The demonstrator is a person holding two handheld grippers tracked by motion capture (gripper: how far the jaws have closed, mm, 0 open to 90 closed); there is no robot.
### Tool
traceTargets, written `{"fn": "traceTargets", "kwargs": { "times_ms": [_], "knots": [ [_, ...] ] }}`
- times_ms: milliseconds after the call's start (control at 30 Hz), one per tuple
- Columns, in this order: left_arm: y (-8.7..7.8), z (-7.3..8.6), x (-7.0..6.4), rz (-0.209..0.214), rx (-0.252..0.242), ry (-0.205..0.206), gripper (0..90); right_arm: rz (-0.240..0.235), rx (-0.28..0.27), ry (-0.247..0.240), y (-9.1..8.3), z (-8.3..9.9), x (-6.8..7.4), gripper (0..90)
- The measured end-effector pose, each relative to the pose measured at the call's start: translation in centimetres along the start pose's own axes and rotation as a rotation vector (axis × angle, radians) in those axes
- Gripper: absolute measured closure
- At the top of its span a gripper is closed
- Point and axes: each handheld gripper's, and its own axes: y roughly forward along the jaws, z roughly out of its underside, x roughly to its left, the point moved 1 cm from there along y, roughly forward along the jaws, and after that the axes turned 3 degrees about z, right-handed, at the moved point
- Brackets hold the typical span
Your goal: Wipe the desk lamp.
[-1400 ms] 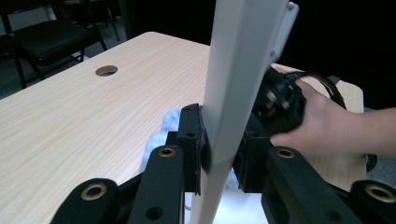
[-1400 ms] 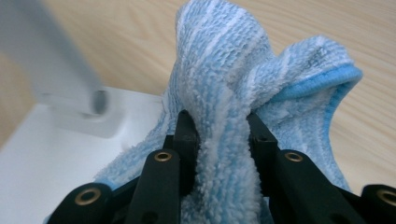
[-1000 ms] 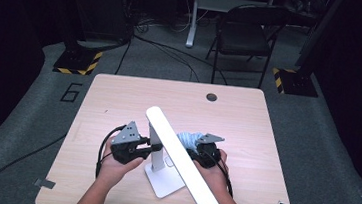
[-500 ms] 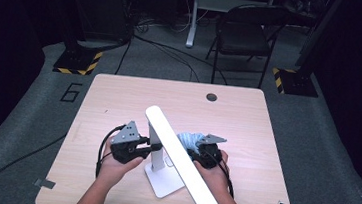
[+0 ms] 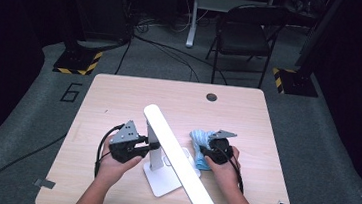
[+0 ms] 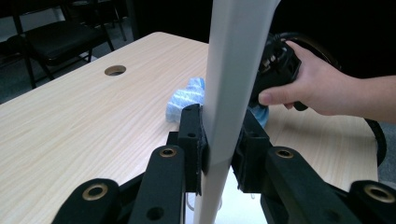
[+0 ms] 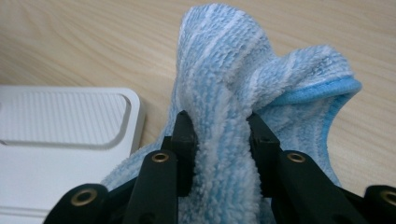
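Note:
A white desk lamp point(image 5: 178, 162) stands on the wooden table point(image 5: 119, 96), its long light bar slanting from upper left to lower right above its flat base point(image 5: 161, 180). My left gripper point(image 5: 140, 146) is shut on the lamp's upright post point(image 6: 229, 93), seen close between the jaws in the left gripper view. A light blue cloth point(image 5: 199, 140) lies bunched right of the lamp. My right gripper point(image 5: 205, 150) is shut on a fold of that cloth point(image 7: 224, 116), beside the lamp base point(image 7: 60, 126).
A round cable hole point(image 5: 211, 97) sits near the table's far edge. A black folding chair point(image 5: 245, 35) stands behind the table, with cables and stands on the floor. The person's right hand point(image 6: 317, 88) appears in the left gripper view.

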Motion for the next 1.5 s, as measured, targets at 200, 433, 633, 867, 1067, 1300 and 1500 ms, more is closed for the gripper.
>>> {"fn": "traceTargets", "kwargs": {
  "times_ms": [200,433,633,867,1067,1300,1500],
  "knots": [
    [0.1,0.1,0.2,0.005,-0.021,-0.016,75.0,-0.044,0.004,-0.046,1.0,-0.2,0.1,67.7],
    [0.1,0.1,0.1,0.003,-0.014,-0.007,75.0,-0.067,-0.002,-0.037,2.5,-0.3,1.2,65.4],
    [-0.1,0.1,0.0,-0.064,-0.01,-0.007,75.9,-0.116,0.018,0.02,2.8,-0.1,1.1,66.9],
    [-0.2,0.0,-0.1,-0.084,0.005,-0.01,75.6,-0.153,0.021,0.044,2.1,0.6,1.3,69.6],
    [-0.2,0.0,-0.1,-0.097,0.004,-0.016,75.2,-0.158,0.05,-0.008,0.9,1.2,1.7,70.0],
    [-0.2,0.0,-0.2,-0.1,0.003,-0.018,75.1,-0.209,0.058,0.009,-1.5,3.9,1.4,70.0],
    [-0.2,0.1,0.0,-0.089,0.0,-0.01,75.1,-0.21,0.042,-0.02,-2.6,5.0,1.6,69.8]
  ]
}}
